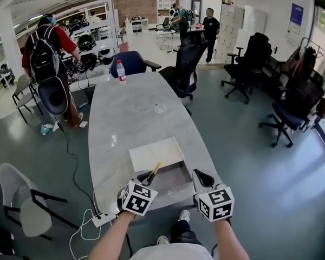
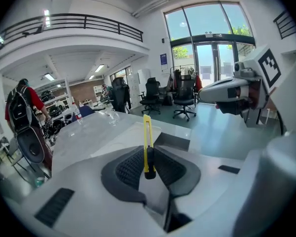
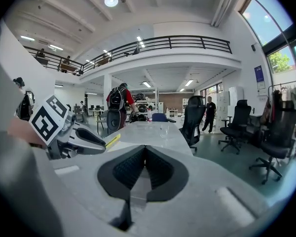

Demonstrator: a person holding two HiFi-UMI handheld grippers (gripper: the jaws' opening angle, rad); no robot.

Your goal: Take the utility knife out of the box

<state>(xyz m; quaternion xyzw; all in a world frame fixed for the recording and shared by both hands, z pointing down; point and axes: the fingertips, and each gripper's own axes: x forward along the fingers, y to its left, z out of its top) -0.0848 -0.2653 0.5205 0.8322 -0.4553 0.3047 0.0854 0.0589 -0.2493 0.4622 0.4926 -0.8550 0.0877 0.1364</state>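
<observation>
A yellow utility knife [image 1: 154,171] with a black end is clamped in my left gripper [image 1: 147,178], which is shut on it just above the open white box [image 1: 176,191] at the near end of the table. In the left gripper view the knife [image 2: 147,143] stands upright between the dark pads [image 2: 130,168], its blade end pointing away. The box's flap [image 1: 156,153] lies open toward the far side. My right gripper [image 1: 202,176] hovers at the box's right side, shut and empty. In the right gripper view its pads [image 3: 129,171] meet, and the knife's tip [image 3: 113,140] shows at the left.
A long grey marble table [image 1: 124,118] carries a water bottle [image 1: 120,71] at its far end and a clear cup [image 1: 160,108] mid-way. Office chairs [image 1: 184,64] ring the table. A person with a backpack [image 1: 46,53] stands far left. Cables and a power strip [image 1: 100,219] lie on the floor.
</observation>
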